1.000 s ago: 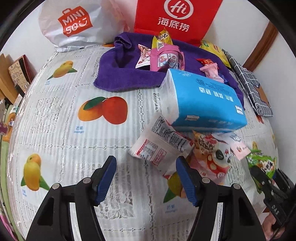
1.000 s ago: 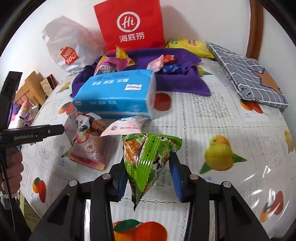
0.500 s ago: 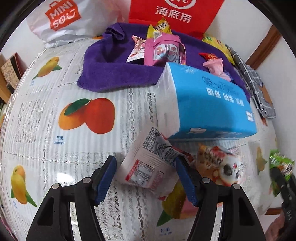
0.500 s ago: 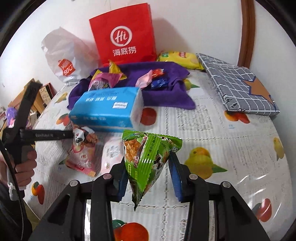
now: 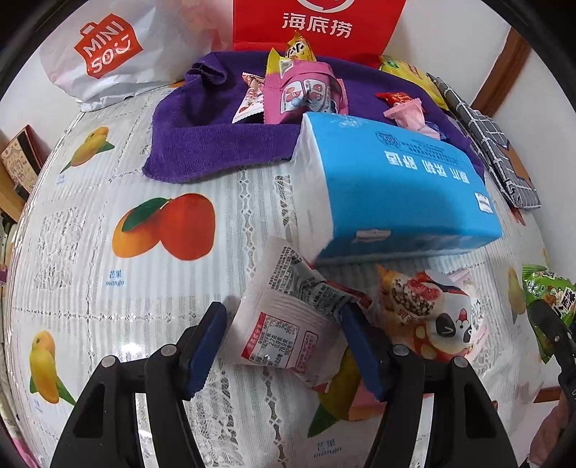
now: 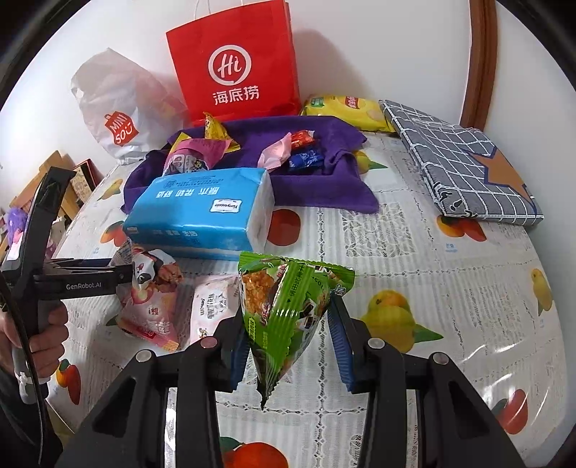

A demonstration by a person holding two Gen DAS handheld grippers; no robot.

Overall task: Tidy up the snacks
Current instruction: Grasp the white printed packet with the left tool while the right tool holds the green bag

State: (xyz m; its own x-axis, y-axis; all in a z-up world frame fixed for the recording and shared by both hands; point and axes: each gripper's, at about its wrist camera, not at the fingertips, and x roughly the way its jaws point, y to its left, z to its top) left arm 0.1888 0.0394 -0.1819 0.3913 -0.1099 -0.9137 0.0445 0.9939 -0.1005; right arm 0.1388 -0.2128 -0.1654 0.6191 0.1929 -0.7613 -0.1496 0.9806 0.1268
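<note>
Fruit-printed tablecloth (image 5: 108,223) covered the table. Far back, a purple towel (image 6: 316,187) gathered sorted snacks. The right gripper (image 6: 288,345) was clamped on a green snack packet (image 6: 284,309), lifted for carrying. The left gripper (image 5: 284,345) straddled a white packet (image 5: 288,324), jaws apart, seemingly ready to pinch it.

Two grippers (image 6: 288,342), one tissue pack (image 6: 201,212), two bags (image 6: 234,61), one purple towel (image 6: 316,187)

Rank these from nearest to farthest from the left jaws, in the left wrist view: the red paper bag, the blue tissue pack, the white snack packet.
1. White snack packet: between the open jaws of the left gripper.
2. Blue tissue pack: just beyond, to the right.
3. Red paper bag: at the far wall.
</note>
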